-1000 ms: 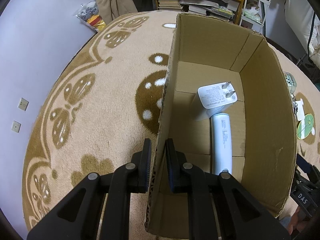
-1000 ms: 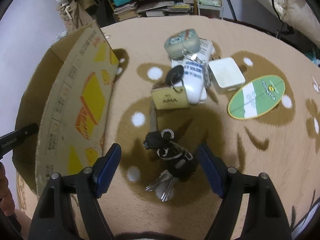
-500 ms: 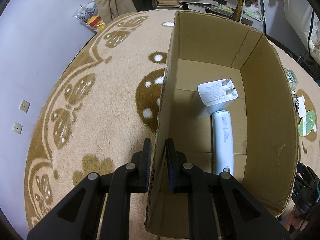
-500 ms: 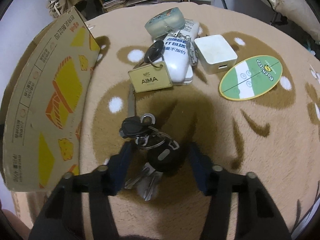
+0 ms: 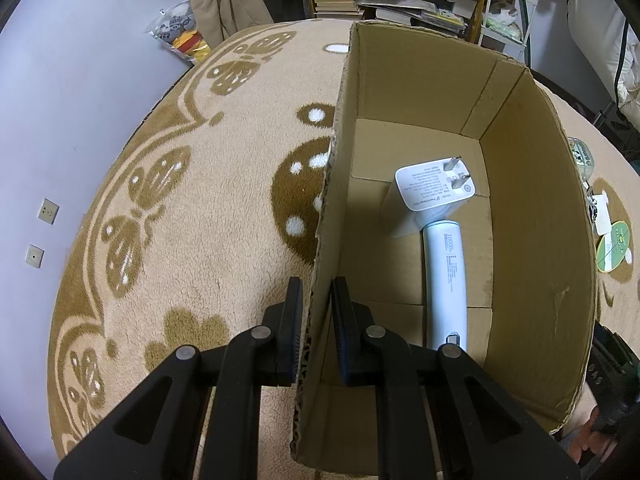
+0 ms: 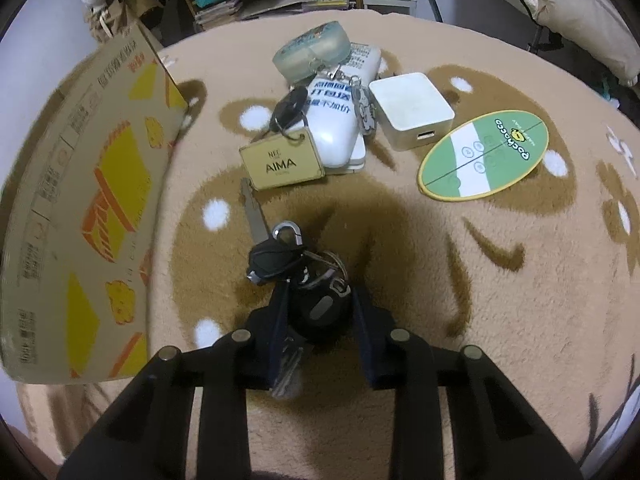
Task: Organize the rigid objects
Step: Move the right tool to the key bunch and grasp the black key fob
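- Lying on the patterned rug [image 6: 500, 320], the black key bunch [image 6: 316, 300] is sitting between the jaws of the right gripper [image 6: 318, 334], which have just been closing around its round fob; both pads are sitting against the fob's sides, so the grip looks made.
- Trailing out of the bunch toward the box, one long silver key [image 6: 253, 210] is resting flat on the rug.
- Sitting just beyond it, a gold AIMA tag [image 6: 282, 164] is leaning on a white pouch [image 6: 338, 128], with a pale green case [image 6: 310, 51] at the far end of that pouch.
- Resting beside the pouch, a white charger block [image 6: 412, 110] is touching the edge of a green oval card [image 6: 484, 150].
- Standing at the left of this cluster, the cardboard box [image 5: 532, 216] is being held by the left gripper [image 5: 316, 334], whose jaws are clenched on its near side wall.
- Lying inside the box, a white plug adapter [image 5: 434, 188] is propped over one end of a pale blue power bank [image 5: 450, 280].
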`<control>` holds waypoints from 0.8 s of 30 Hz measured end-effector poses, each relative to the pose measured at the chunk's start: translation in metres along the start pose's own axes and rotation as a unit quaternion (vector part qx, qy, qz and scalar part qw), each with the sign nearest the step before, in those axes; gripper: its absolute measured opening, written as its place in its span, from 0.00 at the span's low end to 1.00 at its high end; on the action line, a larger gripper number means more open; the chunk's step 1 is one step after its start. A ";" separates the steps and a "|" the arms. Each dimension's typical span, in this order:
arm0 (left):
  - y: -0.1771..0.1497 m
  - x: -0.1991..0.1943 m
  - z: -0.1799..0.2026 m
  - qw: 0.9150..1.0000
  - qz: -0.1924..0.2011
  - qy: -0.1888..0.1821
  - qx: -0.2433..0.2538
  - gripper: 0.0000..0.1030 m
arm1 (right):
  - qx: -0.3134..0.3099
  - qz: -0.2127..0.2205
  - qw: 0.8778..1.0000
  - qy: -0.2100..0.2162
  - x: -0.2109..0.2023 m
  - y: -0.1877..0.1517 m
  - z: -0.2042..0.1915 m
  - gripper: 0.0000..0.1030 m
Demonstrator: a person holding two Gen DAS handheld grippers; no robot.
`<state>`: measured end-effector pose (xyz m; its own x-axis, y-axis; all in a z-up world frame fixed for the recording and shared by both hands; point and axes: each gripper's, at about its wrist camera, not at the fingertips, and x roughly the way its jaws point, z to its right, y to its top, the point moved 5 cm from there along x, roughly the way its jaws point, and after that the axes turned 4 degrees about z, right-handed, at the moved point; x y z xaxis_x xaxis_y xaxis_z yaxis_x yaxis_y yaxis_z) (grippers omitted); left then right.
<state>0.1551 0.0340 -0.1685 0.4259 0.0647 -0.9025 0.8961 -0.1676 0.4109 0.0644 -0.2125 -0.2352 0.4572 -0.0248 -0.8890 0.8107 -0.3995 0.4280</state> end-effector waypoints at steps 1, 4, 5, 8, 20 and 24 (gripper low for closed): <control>0.000 0.000 0.000 1.000 0.000 0.000 0.000 0.13 | 0.007 0.002 1.000 0.009 -0.002 0.002 0.000 0.32; 0.000 0.000 0.000 1.000 0.000 0.001 0.001 0.13 | 0.019 0.006 0.999 0.025 -0.006 0.006 0.001 0.32; 0.000 0.000 0.000 1.000 0.001 0.001 0.001 0.13 | 0.022 0.011 0.999 0.027 -0.008 0.008 0.003 0.32; 0.000 0.000 0.000 1.000 0.001 0.000 0.001 0.13 | 0.027 0.021 0.999 0.032 -0.016 0.012 0.005 0.32; 0.001 0.000 -0.001 1.000 0.000 -0.002 0.001 0.13 | 0.017 0.061 0.997 0.047 -0.043 0.036 -0.004 0.32; 0.001 0.000 0.000 1.000 0.000 -0.001 0.001 0.13 | 0.016 0.073 0.996 0.054 -0.052 0.044 -0.006 0.32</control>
<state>0.1555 0.0339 -0.1678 0.4257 0.0619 -0.9027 0.8957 -0.1701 0.4107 0.0787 -0.2230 -0.1686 0.6070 0.0126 -0.7946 0.7213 -0.4284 0.5442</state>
